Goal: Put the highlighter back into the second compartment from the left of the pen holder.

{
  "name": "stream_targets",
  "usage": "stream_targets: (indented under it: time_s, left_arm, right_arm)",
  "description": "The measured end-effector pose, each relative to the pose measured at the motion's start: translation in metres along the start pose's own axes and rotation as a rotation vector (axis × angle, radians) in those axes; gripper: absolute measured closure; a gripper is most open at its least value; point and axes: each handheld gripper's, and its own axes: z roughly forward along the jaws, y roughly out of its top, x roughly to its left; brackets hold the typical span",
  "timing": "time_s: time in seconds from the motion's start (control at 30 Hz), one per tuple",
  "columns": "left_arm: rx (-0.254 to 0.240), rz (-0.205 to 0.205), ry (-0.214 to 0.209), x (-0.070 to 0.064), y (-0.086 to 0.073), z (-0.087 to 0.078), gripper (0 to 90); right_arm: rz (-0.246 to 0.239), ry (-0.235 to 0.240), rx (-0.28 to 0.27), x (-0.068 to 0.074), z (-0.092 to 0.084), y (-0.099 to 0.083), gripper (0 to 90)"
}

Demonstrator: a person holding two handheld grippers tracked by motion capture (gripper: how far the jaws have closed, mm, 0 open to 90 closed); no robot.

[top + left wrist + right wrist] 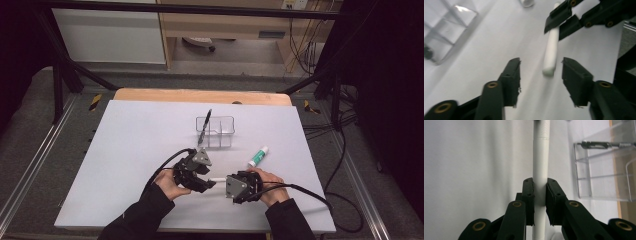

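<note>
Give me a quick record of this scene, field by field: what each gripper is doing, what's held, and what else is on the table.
held item: white pen
right gripper: shut on the white pen
left gripper: open, pen end between its jaws, untouched
clear organizer: at the back of the table, black pen standing in it
loose item: green-and-white tube lying right of the organizer
surface: white table

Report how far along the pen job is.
Done: one black pen already stands in the clear organizer. In hand: the right gripper is shut on a white pen, while the left gripper has its jaws open around the free end, not pressing. Left: the white pen likely goes into the organizer; the glue stick still lies on the table.
</note>
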Motion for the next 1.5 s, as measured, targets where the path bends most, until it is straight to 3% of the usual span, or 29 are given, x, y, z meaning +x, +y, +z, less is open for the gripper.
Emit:
stream_targets:
  time_s: [0.27,0.53,0.73,1.07,1.33,1.5]
  left_arm:
    - [-0.020,-0.043,0.077,0.012,-0.027,-0.018,26.3]
    - [-0.040,-0.103,0.151,0.022,-0.055,-0.028,13.7]
    - [-0.061,-0.144,0.192,0.028,-0.075,-0.034,9.9]
    - [-0.088,-0.205,0.220,0.035,-0.108,-0.039,9.6]
    - [-0.100,-0.252,0.243,0.039,-0.130,-0.043,9.6]
    - [-0.106,-0.277,0.262,0.043,-0.144,-0.047,9.7]
  right_arm:
    - [0.027,-0.019,0.034,-0.011,-0.002,-0.004,78.6]
    - [0.109,-0.043,0.025,-0.023,-0.012,-0.008,78.6]
    - [0.215,-0.054,0.005,-0.033,-0.019,-0.011,78.6]
    - [0.415,-0.088,-0.077,-0.053,-0.026,-0.016,78.6]
    - [0.657,-0.078,-0.154,-0.073,-0.025,-0.020,78.6]
    - [0.703,-0.088,-0.174,-0.080,-0.023,-0.018,78.6]
